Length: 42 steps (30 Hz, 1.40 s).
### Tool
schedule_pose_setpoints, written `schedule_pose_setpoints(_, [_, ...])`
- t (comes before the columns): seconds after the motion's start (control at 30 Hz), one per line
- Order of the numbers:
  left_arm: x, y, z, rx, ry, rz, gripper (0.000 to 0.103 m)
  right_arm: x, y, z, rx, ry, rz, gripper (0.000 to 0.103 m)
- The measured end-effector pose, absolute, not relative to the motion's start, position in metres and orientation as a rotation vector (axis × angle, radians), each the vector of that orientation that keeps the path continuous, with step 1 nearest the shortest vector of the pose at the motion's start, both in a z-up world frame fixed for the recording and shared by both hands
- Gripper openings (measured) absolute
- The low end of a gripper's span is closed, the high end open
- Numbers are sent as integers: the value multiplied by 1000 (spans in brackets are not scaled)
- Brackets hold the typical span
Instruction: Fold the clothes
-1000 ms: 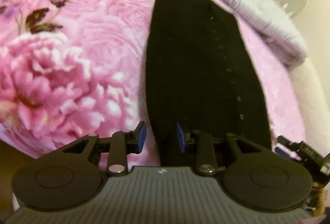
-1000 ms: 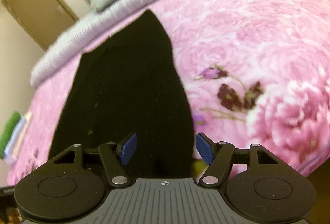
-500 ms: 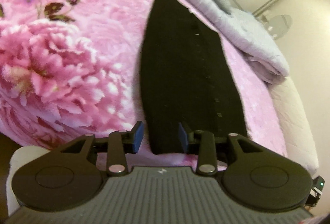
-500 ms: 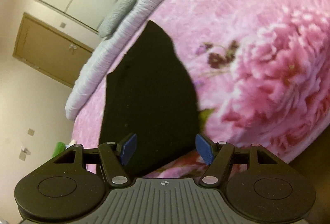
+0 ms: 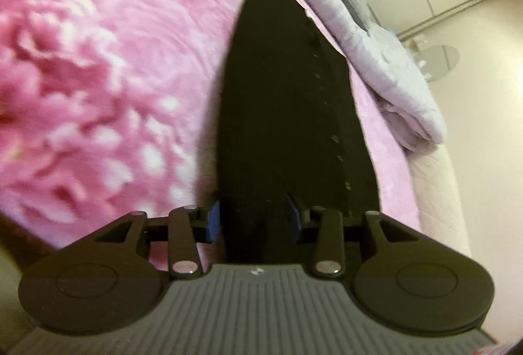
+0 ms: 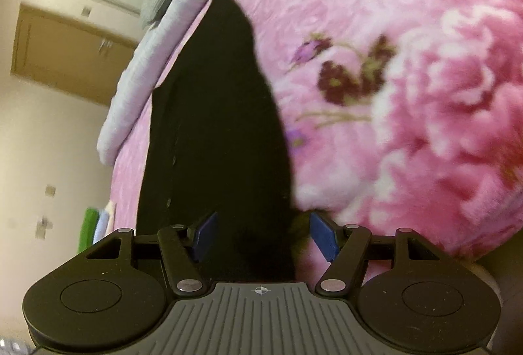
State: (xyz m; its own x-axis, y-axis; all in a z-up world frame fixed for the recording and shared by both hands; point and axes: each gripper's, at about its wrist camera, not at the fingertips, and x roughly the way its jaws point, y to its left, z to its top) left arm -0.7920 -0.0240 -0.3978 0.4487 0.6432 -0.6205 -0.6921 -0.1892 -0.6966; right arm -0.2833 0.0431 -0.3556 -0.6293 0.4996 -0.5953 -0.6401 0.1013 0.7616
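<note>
Black cloth (image 5: 287,113) lies long and flat on the pink bed (image 5: 130,60), running toward 12 o'clock. My left gripper (image 5: 253,219) and right gripper (image 6: 261,235) stand wide around its near end, so I can pinch both corners.

Matt black cloth garment (image 5: 287,113) lies on a plush, fuzzy pink floral blanket (image 5: 108,87).

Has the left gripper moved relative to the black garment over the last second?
Yes. The left gripper has advanced onto the near end of the black garment; the cloth now lies between its open fingers, where earlier it sat beside them on the pink blanket.
</note>
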Motion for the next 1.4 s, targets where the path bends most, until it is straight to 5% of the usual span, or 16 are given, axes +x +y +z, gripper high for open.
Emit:
schedule_pose_setpoints(0.23, [-794, -15, -413, -1332, -28, 1132, 35, -281, 49, -368, -71, 1613, 1689, 64])
schedule_pose_setpoints(0.3, [-797, -16, -416, -1349, -44, 1124, 27, -286, 50, -370, -82, 1600, 1697, 34])
schedule_pose_setpoints(0.33, [-798, -16, -418, -1351, -42, 1124, 16, -288, 52, -373, -82, 1605, 1697, 22])
schedule_pose_setpoints(0.37, [-800, -17, -419, -1354, -39, 1124, 9, -291, 54, -376, -81, 1609, 1697, 19])
schedule_pose_setpoints(0.47, [-804, -25, -422, -1344, -69, 1128, 8, -290, 50, -379, -34, 1606, 1696, 14])
schedule_pose_setpoints(1.13, [-828, -156, -379, -1284, -153, 1087, 7, -284, -68, -328, 87, 1597, 1797, 10])
schedule_pose_setpoints(1.4, [-829, -127, -354, -1307, -221, 1024, 7, -281, -48, -303, 131, 1598, 1830, 10])
